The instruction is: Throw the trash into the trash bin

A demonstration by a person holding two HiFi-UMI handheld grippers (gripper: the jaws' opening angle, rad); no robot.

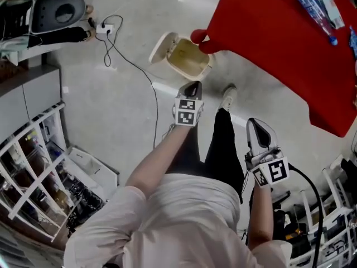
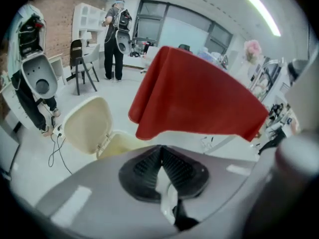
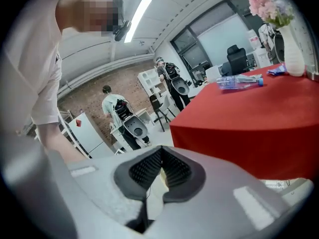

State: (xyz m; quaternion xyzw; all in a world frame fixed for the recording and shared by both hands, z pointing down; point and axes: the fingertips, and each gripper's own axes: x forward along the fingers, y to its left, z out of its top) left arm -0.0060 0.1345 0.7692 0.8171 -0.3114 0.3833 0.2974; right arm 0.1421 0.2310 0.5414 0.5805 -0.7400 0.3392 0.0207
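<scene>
The cream trash bin [image 1: 187,59] stands on the floor with its lid [image 1: 163,47] flipped open, just off the corner of the red-clothed table [image 1: 279,38]. A clear plastic bottle [image 1: 314,7] and a small packet [image 1: 330,7] lie on that table. My left gripper [image 1: 193,86] hangs near the bin's front rim, shut, with nothing between its pads. In the left gripper view the open bin [image 2: 117,143] and its lid [image 2: 87,126] lie beyond the closed left gripper [image 2: 160,149]. My right gripper [image 1: 257,125] is lower right, shut and empty. The right gripper [image 3: 162,152] faces the table with the bottle [image 3: 239,81].
A person's dark trouser legs and white shoe [image 1: 227,96] stand between bin and grippers. A black cable [image 1: 139,74] runs across the floor to a power strip [image 1: 104,29]. White shelving [image 1: 33,166] fills the left. A vase of flowers [image 3: 290,54] stands on the table. People [image 3: 118,114] work in the background.
</scene>
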